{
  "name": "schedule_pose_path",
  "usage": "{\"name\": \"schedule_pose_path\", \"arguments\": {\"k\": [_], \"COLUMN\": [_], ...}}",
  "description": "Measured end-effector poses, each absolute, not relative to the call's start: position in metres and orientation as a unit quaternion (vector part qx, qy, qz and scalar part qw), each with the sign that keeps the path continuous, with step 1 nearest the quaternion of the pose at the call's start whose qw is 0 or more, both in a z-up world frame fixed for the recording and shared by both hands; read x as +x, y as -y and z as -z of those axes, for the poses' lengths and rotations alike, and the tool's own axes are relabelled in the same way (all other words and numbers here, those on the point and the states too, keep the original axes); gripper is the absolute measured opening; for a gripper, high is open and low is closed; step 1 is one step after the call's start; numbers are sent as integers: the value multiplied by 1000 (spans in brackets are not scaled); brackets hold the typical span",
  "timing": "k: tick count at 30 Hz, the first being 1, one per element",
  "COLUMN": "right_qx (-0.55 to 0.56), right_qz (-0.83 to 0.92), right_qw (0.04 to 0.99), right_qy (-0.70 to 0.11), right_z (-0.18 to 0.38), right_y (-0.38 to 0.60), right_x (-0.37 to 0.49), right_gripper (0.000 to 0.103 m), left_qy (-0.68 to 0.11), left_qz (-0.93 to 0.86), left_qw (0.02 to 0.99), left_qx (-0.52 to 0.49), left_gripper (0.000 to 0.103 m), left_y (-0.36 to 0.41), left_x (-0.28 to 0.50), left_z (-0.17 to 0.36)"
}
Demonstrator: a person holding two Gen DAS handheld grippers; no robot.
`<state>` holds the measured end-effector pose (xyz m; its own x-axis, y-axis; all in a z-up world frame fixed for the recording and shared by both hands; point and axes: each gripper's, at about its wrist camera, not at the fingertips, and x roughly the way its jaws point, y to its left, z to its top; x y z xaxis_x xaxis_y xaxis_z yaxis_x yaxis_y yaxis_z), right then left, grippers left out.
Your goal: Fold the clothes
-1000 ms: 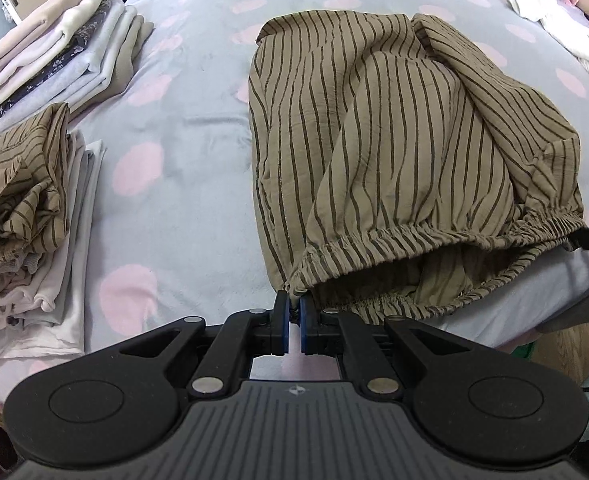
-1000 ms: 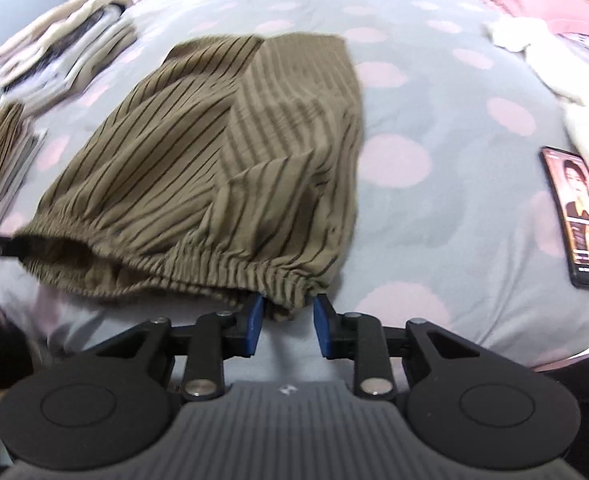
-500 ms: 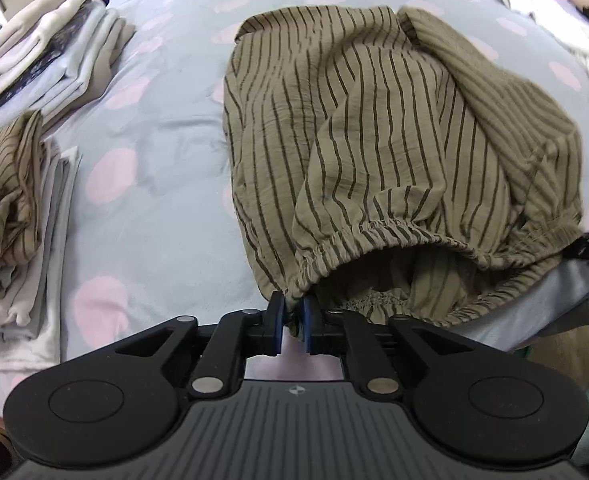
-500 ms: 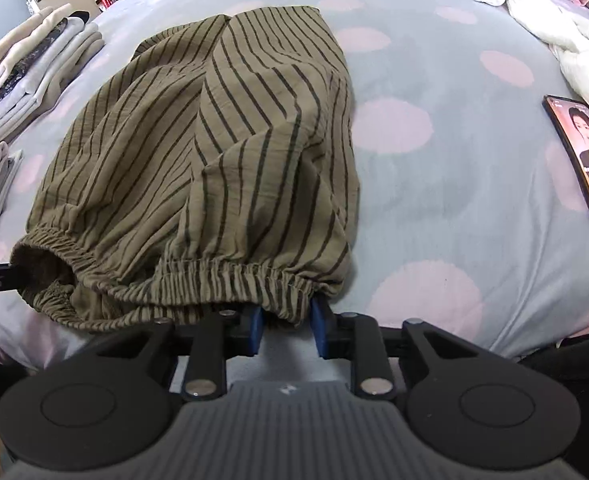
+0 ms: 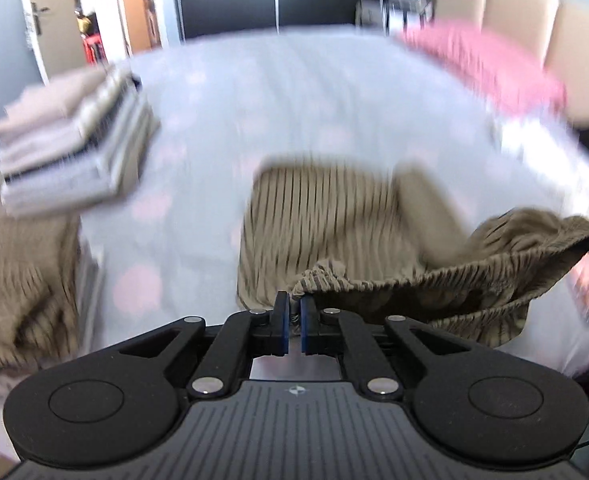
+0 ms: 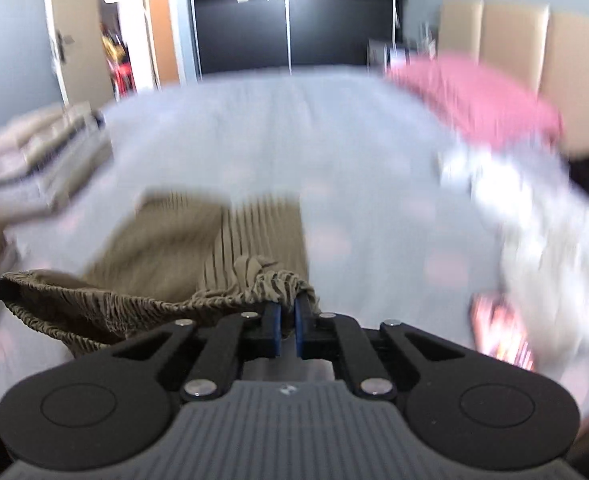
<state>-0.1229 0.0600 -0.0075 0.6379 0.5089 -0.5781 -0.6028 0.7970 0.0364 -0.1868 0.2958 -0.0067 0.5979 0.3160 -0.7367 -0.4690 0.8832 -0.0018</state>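
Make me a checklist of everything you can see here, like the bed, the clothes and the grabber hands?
Surface: grey bed with pale pink dots.
Job's things: striped olive garment, waistband stretched between both grippers, rest trailing on the bed.
Clutter: folded stack at left; pink pillow; white clothes; blurred phone at right.
Grippers: left gripper shut on the waistband; right gripper, jaws just closing, also pinching it.
Cables: nothing seen.
Surroundings: dark wardrobe, open door, beige headboard.
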Motion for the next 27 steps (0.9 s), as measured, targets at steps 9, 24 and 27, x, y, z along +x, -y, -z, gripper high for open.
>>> {"name": "schedule_pose_path", "arguments": {"k": [9, 24, 27], "right_qx": [-62, -166, -167], "right_qz": [-347, -344, -328], "right_qw": [926, 912, 917], "right_qy": [-135, -149, -156], "right_z": [-167, -228, -221], "right_y": [-54, -177, -202], "right_x": [-105, 5, 31], "right_gripper": [8, 8, 7], "left_qy": [-219, -260, -269], "left_qz": [-211, -269, -283], "left_qw": [948, 927, 920], "left_qx": [-96, -22, -26], "left_gripper": [3, 3, 3], "left_y": [-299, -353, -370], "left_x": [-183, -61, -35], "left_z": [-177, -231, -222]}}
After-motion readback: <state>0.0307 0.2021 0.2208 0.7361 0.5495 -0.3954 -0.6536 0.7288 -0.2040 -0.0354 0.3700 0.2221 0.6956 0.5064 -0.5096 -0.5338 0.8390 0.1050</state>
